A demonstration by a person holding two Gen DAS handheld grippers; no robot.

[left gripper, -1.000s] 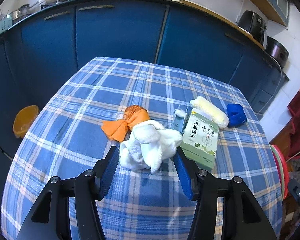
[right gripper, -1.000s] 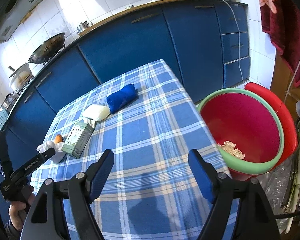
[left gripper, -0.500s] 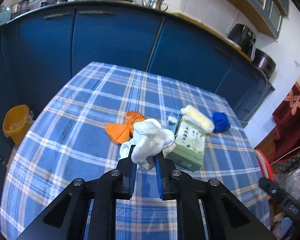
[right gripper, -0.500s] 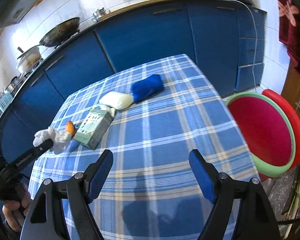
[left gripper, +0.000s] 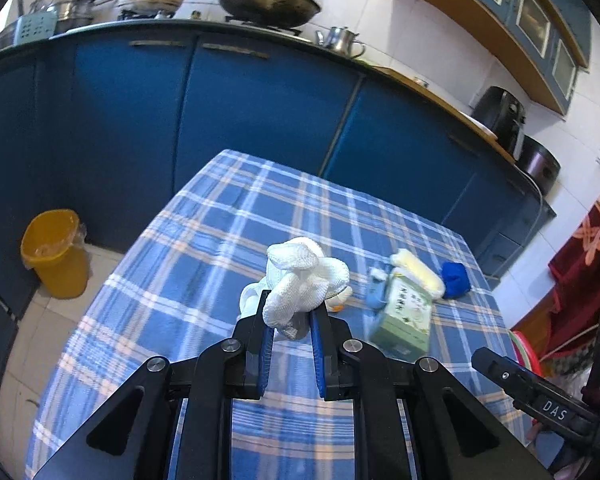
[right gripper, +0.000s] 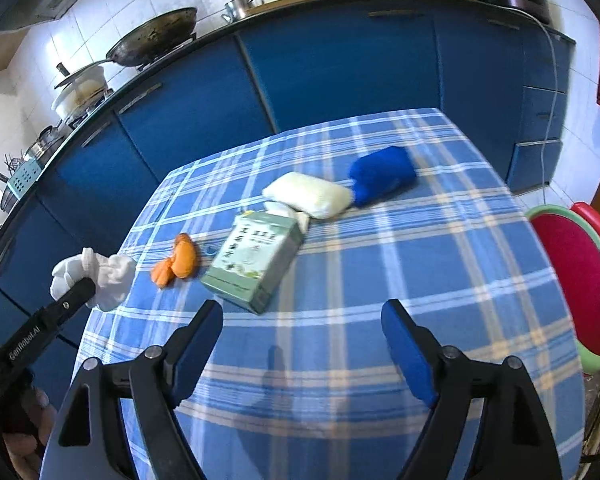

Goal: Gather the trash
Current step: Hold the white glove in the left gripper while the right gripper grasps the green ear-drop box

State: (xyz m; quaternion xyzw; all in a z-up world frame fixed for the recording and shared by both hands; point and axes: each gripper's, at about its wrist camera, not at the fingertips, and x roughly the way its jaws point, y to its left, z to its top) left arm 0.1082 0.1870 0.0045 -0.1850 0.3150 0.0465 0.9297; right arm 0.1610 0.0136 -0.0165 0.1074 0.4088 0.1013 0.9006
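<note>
A: Which step of the trash collecting is in hand?

B: The pick-up. The left claw (left gripper: pixel 290 330) is clamped tight on the crumpled white knitted cloth wad (left gripper: pixel 300 280), which looks lifted clear of the blue-and-white checked bench (right gripper: pixel 360 280). Take the flat green printed cardboard box (right gripper: pixel 256 256) as the landmark: from the right wrist view, the wad hangs well to the left of it, past the bench's left edge.

A: And the other rubbish?

B: Going left to right, a scrunched orange wrapper (right gripper: pixel 176 266) lies just left of the box. Behind the box, a pale cream soft packet (right gripper: pixel 308 198) almost touches its far end, and a bright blue soft bundle (right gripper: pixel 382 174) sits against that packet's right side. A red plastic basin with a green rim (right gripper: pixel 580 280) stands well to the right of the box, off the bench.

A: The right claw (right gripper: pixel 302 350)?

B: Its jaws are wide and opening further, nothing between them, hovering above bare cloth nearer the camera than the box.

A: Next move?

B: I'd judge the wad must be carried to a container, the basin or the yellow bin (left gripper: pixel 56 252) on the floor, while the right claw drops onto the box.
</note>
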